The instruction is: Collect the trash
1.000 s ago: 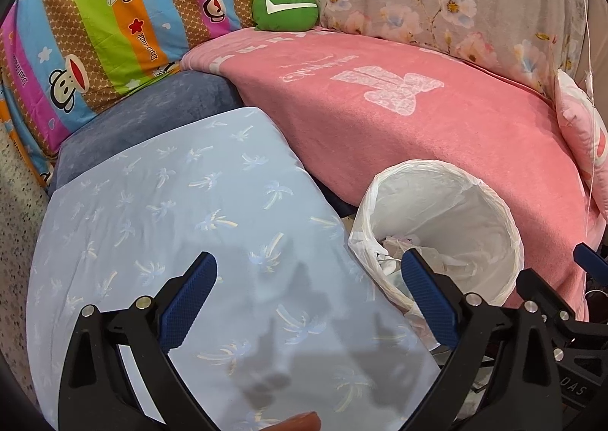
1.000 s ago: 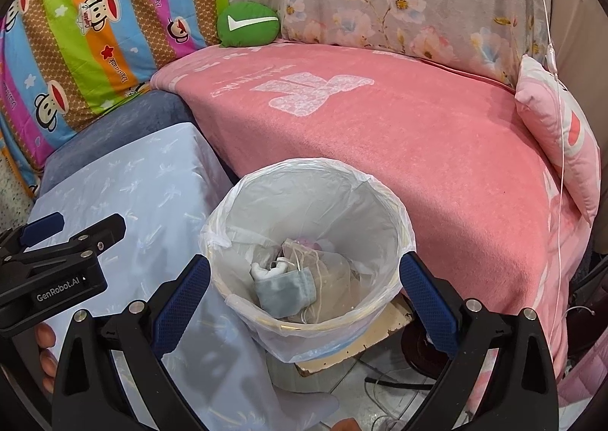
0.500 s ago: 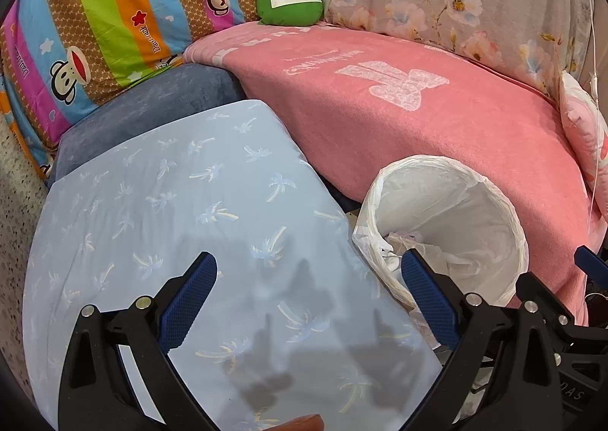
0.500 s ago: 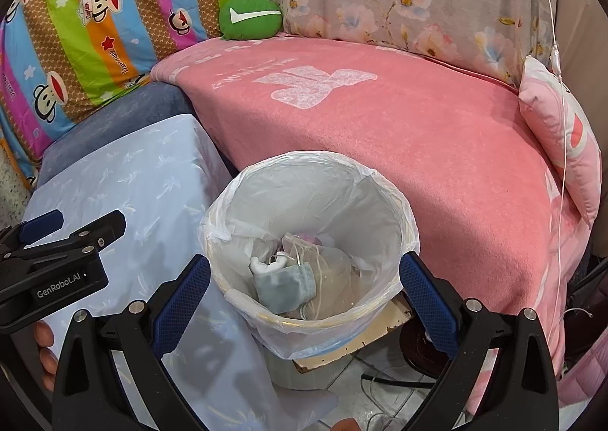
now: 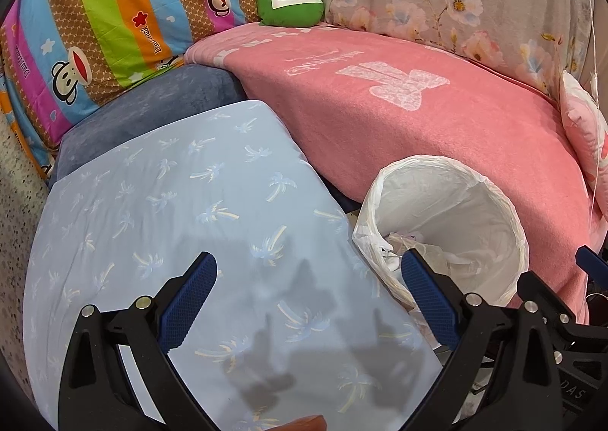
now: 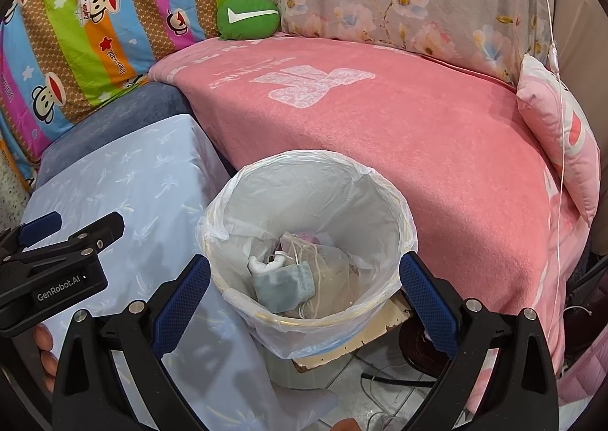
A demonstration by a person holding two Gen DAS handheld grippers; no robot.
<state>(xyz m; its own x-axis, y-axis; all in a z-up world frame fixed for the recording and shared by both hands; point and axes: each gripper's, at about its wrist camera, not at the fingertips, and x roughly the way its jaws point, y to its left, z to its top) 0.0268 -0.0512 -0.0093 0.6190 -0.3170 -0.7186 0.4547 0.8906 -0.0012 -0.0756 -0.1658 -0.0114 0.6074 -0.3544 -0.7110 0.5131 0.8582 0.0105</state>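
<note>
A round bin lined with a white plastic bag (image 6: pixel 383 203) stands on the floor between the blue cloth and the pink blanket. Inside it lie a pale blue face mask (image 6: pixel 285 284) and other crumpled trash (image 6: pixel 326 264). My right gripper (image 6: pixel 304 290) hovers over the bin's near rim, open and holding nothing. My left gripper (image 5: pixel 309 298) is open and empty above the blue cloth, with the bin (image 5: pixel 490 218) just to its right. The left gripper's body (image 6: pixel 57 271) shows at the left edge of the right wrist view.
A light blue cloth with palm prints (image 5: pixel 171 210) covers a surface at left. The pink blanket (image 6: pixel 380 119) spreads behind the bin, with a green cushion (image 6: pixel 247 17), a striped monkey-print quilt (image 5: pixel 95 32) and a pink pillow (image 6: pixel 562 134) around it. Cables (image 6: pixel 391 381) lie on the floor.
Both views have drifted slightly back and up; the bin sits a little lower in frame. Both grippers stay open and empty.
</note>
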